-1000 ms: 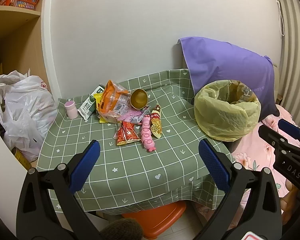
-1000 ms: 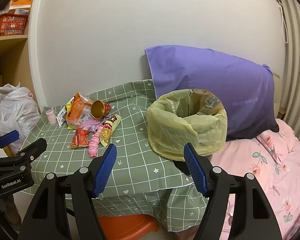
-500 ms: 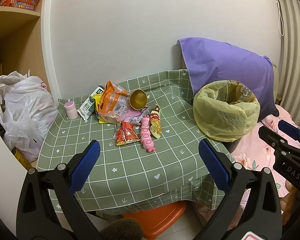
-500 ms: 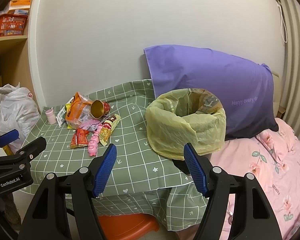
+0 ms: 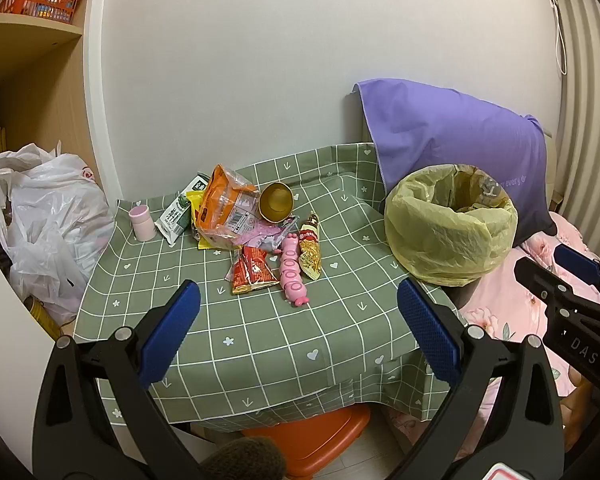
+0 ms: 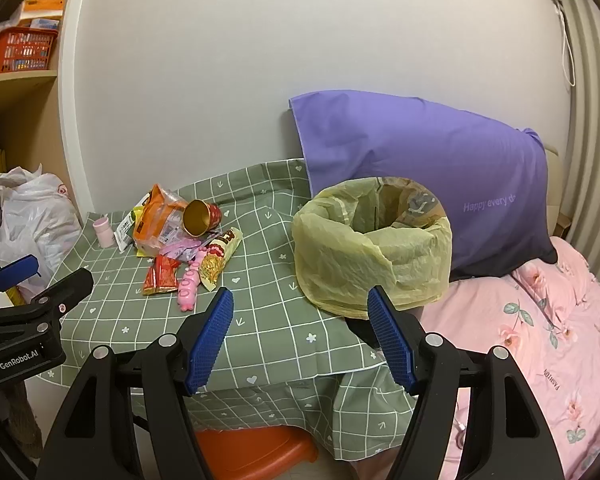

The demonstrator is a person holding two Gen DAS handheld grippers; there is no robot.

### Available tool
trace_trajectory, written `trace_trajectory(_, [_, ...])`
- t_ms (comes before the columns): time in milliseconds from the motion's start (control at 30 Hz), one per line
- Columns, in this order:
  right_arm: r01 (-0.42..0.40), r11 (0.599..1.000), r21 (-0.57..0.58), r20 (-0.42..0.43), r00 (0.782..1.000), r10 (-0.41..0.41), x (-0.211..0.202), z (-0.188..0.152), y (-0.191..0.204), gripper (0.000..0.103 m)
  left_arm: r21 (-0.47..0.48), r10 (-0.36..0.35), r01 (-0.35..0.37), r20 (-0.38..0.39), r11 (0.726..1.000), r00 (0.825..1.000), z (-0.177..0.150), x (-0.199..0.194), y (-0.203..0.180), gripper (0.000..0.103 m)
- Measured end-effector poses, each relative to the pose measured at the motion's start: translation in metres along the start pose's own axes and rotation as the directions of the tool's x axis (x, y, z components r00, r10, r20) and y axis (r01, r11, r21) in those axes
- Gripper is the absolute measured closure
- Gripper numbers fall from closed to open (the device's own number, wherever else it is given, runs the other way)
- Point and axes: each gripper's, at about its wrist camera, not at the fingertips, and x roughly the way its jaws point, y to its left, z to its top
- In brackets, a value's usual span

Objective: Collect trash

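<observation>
On the counter [image 5: 260, 344] I see a pile of snack wrappers [image 5: 260, 236] — well apart from the yellow bin bag [image 5: 448, 236] to its right. My left gripper [image 5: 296, 336] and right gripper [image 6: 300, 340] both hang wide and hold nothing.

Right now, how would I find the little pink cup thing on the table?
Start at the green checked tablecloth and find the heap of snack wrappers near the wall. Look to the heap's left: the small pale pink plastic cup stands upright by itself near the cloth's edge, the only thing there that isn't crumpled packaging.
</observation>
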Motion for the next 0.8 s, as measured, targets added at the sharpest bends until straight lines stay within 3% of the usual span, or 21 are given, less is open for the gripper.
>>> trace_trajectory(433, [-0.001, 1.000, -0.008, 0.000, 1.000, 0.001, 0.011, 0.006, 0.002, 0.037, -0.004, 0.006, -0.006, -0.009, 1.000, 1.000, 0.000, 0.010, 0.008, 0.009])
trace_trajectory(700, [0.017, 1.000, -0.015, -0.003, 1.000, -0.017, 0.053, 0.025, 0.002, 0.037, -0.042, -0.007, 0.006, -0.017, 0.999, 1.000, 0.014, 0.055, 0.042, 0.009])
trace_trajectory(800, [0.016, 1.000, -0.021, -0.023, 1.000, -0.016, 0.077, 0.029, 0.006, 0.037, -0.058, 0.019, -0.020, -0.026, 0.998, 0.999, 0.020, 0.083, 0.061, 0.009])
